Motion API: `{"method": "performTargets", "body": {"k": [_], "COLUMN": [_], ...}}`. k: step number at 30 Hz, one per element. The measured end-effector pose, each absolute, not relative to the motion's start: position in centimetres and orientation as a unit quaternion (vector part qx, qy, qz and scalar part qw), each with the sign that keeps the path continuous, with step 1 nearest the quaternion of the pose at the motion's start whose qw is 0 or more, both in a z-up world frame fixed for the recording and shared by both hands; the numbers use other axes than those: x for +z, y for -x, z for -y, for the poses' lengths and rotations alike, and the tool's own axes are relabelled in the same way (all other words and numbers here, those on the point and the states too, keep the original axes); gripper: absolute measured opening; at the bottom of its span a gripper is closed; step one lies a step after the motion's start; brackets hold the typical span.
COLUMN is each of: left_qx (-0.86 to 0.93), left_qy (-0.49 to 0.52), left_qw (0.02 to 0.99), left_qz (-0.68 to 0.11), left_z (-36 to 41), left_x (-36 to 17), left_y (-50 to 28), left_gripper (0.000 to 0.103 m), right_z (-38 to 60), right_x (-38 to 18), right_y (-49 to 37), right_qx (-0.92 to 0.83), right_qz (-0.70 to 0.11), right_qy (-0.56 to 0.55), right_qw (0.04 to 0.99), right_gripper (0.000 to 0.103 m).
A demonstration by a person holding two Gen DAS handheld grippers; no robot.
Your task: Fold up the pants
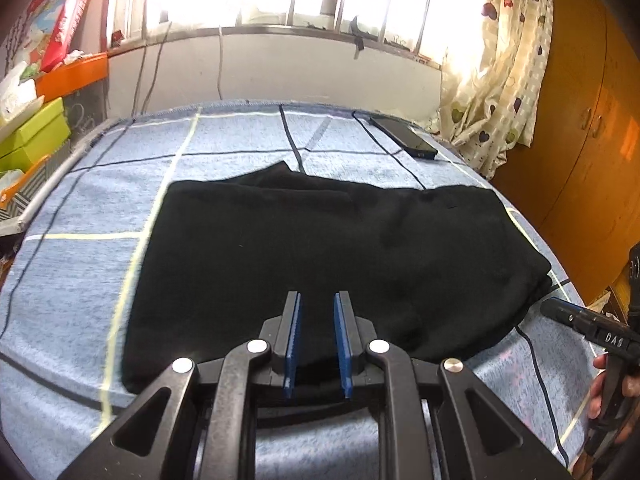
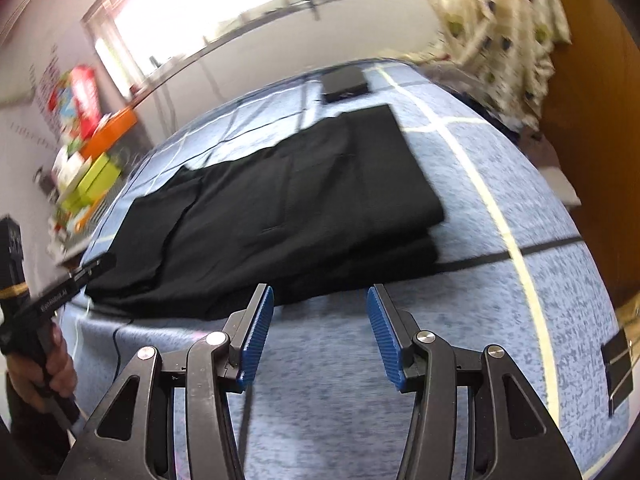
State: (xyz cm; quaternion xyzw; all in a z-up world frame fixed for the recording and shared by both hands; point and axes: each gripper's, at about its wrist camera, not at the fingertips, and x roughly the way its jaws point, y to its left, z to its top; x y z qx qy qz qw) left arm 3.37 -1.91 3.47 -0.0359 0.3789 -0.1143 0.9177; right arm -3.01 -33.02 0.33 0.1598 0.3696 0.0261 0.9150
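Note:
The black pants lie folded in a flat, layered rectangle on the blue checked bedspread; they also show in the right wrist view. My left gripper hovers over the pants' near edge, its blue pads a small gap apart with nothing between them. My right gripper is open wide and empty, above the bedspread just in front of the pants' near edge. Each handheld gripper appears at the edge of the other's view.
A black phone-like device lies at the far right of the bed, also in the right wrist view. Green and orange boxes are stacked at the left. A curtain and a wooden wardrobe stand at the right.

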Motion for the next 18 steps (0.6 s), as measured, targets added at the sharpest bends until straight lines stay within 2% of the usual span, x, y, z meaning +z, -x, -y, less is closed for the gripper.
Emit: {"method": "performTargets", "body": {"k": [13, 18], "left_qx": [-0.132, -0.132], "left_qy": [0.025, 0.015], "left_qw": [0.904, 0.903], "left_qz": [-0.405, -0.408], "left_z": [3.3, 3.8], "left_x": [1.7, 1.6], "left_y": [-3.4, -3.3], "left_gripper": [0.019, 0.024], "right_z": [35.1, 34.7], "right_x": [0.2, 0.2], "right_y": [1.8, 2.0], "right_qx": [0.014, 0.012], "right_qz": [-0.371, -0.378], "right_qy": [-0.244, -0.254], "right_qw": [0.896, 0.89], "right_gripper": [0.053, 0.054]}}
